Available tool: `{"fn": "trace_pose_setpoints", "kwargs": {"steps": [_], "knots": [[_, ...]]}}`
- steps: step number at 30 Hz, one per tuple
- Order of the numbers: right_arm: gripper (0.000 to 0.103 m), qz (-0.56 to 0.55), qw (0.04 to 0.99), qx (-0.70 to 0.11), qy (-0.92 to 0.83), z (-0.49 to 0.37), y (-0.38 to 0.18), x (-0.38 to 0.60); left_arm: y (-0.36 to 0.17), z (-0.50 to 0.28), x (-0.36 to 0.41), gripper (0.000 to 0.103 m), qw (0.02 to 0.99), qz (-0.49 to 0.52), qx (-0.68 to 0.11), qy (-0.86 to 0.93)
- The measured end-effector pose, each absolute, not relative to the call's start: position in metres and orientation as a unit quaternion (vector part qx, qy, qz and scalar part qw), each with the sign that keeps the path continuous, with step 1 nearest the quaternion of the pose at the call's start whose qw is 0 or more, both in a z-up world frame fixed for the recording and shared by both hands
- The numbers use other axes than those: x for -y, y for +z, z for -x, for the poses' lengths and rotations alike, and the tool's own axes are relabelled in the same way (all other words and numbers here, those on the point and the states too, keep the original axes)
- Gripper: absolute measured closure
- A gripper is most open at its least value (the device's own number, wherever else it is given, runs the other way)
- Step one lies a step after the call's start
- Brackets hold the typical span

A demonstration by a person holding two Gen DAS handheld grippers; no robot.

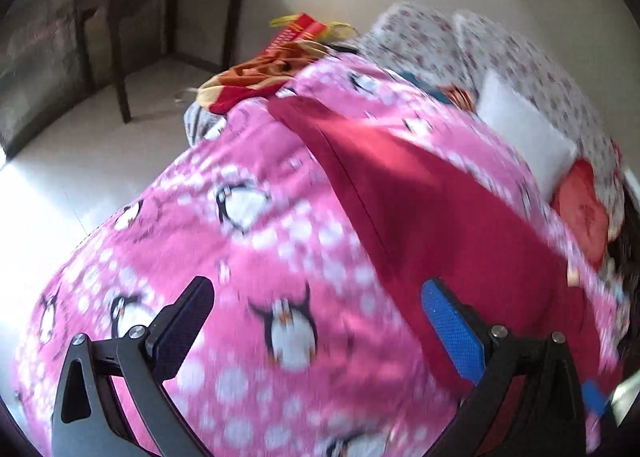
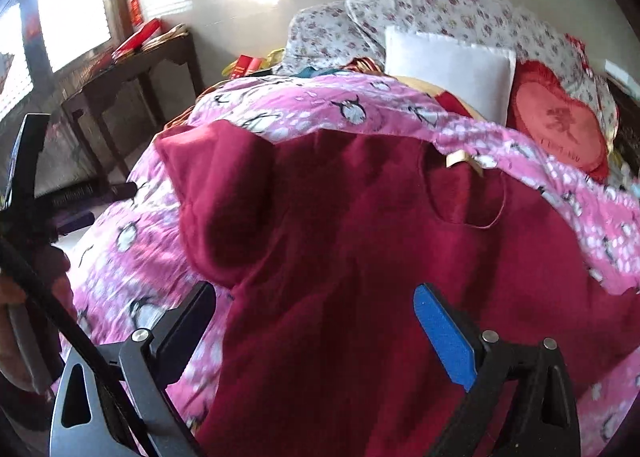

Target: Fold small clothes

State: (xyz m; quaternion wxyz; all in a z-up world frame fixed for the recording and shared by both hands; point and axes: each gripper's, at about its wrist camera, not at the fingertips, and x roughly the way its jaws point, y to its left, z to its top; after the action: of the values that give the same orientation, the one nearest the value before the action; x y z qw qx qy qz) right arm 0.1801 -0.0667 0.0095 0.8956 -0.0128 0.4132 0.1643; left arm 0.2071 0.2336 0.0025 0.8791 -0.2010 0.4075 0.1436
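Ahead of the right claw (image 2: pixel 316 321), gaping and empty, the maroon garment (image 2: pixel 360 237) lies spread on the pink penguin quilt (image 2: pixel 136 249). Soft, light and limp, it likely wants pinching at a hem corner. Left claw (image 1: pixel 316 317) hangs equally wide, holding nothing.

Garment (image 2: pixel 360 257) spread on penguin-print quilt (image 2: pixel 132 257), neckline (image 2: pixel 464 197) toward far end. Behind quilt, white pillow (image 2: pixel 448 65) with heart-shaped cushion (image 2: pixel 560 129) just right of it, both before floral bedding (image 2: pixel 440 5). Wooden table (image 2: pixel 132 69) off bed's left, beside window (image 2: pixel 72 9).
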Motion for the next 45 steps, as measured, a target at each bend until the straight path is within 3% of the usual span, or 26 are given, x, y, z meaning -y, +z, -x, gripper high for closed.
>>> {"fn": "trace_pose_setpoints", "kwargs": {"steps": [12, 14, 17, 19, 22, 25, 36, 45], "knots": [[0.002, -0.002, 0.883, -0.435, 0.175, -0.201, -0.022, 0.068, -0.011, -0.294, -0.28, 0.0, 0.863, 0.264, -0.391, 0.18], [0.002, -0.004, 0.883, -0.436, 0.177, -0.203, -0.024, 0.068, -0.014, -0.3, -0.282, 0.005, 0.862, 0.269, -0.389, 0.18], [0.002, -0.005, 0.88, -0.44, 0.179, -0.206, -0.027, 0.067, -0.016, -0.306, -0.281, 0.027, 0.865, 0.27, -0.379, 0.186], [0.002, -0.004, 0.879, -0.443, 0.176, -0.208, -0.031, 0.066, -0.022, -0.313, -0.277, 0.056, 0.862, 0.262, -0.393, 0.184], [0.002, -0.011, 0.875, -0.451, 0.174, -0.21, -0.035, 0.068, -0.025, -0.317, -0.275, 0.083, 0.863, 0.276, -0.392, 0.16], [0.002, -0.017, 0.873, -0.455, 0.173, -0.211, -0.037, 0.07, -0.017, -0.313, -0.272, 0.092, 0.868, 0.262, -0.387, 0.167], [0.002, -0.024, 0.875, -0.457, 0.158, -0.221, -0.042, 0.071, 0.052, -0.25, -0.301, 0.095, 0.896, 0.228, -0.32, 0.205], [0.002, -0.007, 0.873, -0.464, 0.152, -0.221, -0.032, 0.088, 0.101, -0.219, -0.208, 0.095, 0.946, 0.13, -0.27, 0.126]]}}
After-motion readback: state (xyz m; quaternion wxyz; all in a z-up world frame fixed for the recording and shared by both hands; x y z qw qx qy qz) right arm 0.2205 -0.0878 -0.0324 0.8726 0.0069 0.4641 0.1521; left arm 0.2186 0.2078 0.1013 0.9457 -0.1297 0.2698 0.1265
